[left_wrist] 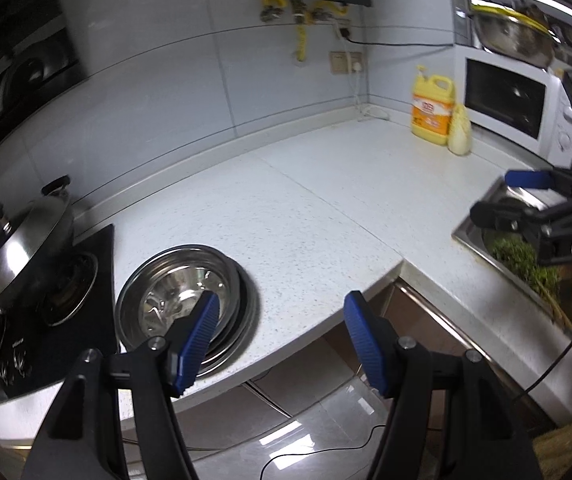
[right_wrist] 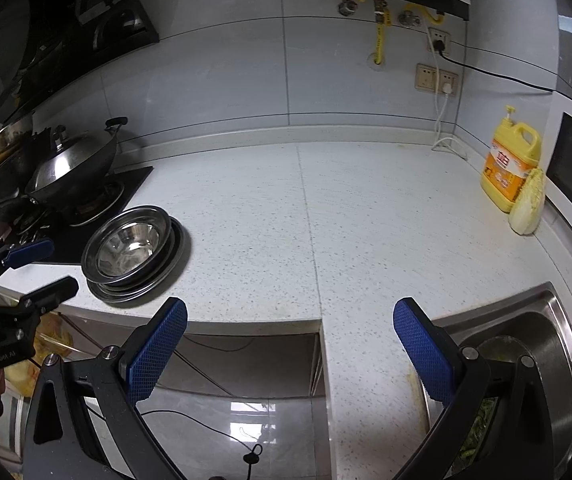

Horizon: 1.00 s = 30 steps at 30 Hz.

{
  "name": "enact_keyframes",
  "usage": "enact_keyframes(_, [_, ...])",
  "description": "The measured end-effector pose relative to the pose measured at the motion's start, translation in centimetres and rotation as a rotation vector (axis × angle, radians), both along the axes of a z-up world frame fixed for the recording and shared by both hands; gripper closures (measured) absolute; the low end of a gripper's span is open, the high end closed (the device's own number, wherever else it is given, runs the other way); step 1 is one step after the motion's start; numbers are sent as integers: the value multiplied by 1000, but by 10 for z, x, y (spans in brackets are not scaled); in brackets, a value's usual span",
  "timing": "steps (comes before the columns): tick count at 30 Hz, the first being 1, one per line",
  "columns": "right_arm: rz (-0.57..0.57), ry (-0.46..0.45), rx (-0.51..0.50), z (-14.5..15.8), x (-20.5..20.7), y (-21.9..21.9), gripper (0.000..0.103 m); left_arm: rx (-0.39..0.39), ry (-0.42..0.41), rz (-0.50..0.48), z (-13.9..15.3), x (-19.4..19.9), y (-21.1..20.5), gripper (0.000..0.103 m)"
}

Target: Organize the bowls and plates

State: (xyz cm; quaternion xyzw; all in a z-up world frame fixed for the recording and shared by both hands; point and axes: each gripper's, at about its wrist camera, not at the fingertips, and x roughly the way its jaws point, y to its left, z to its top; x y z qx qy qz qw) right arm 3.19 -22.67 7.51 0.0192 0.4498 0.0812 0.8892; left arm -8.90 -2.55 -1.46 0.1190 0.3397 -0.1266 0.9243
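Observation:
A steel bowl point(left_wrist: 166, 292) sits nested on a stack of steel plates point(left_wrist: 248, 300) at the counter's front edge, beside the stove. My left gripper point(left_wrist: 281, 298) hangs open and empty just off the counter edge, its left finger point(left_wrist: 200, 332) in front of the stack's right side. The right wrist view shows the same bowl point(right_wrist: 126, 246) and plates point(right_wrist: 174, 258), with the left gripper point(right_wrist: 64, 265) open to their left. My right gripper point(right_wrist: 290, 306) is open and empty over the counter edge near the sink; from the left wrist view the right gripper point(left_wrist: 489, 196) is at the far right.
A lidded wok point(left_wrist: 26, 248) stands on the black stove point(left_wrist: 86, 340) left of the stack. At the back right are a yellow detergent jug point(right_wrist: 511, 164), a cabbage point(right_wrist: 527, 202) and a white microwave point(left_wrist: 513, 104). The steel sink point(right_wrist: 565, 344) holds greens.

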Motion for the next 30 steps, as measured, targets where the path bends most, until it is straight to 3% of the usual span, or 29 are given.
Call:
enact_keyframes(9, [-7,-3,-6,1,0,3,1,-121,4,93,7,0,21,40])
enact_keyframes(20, [115,-8,6,-3,14,42,1,-61,25,169,-6,-22,49,40])
enact_keyframes(30, [217,-7,25,-10,24,75,1,-126,54,300,-8,-33,75,40])
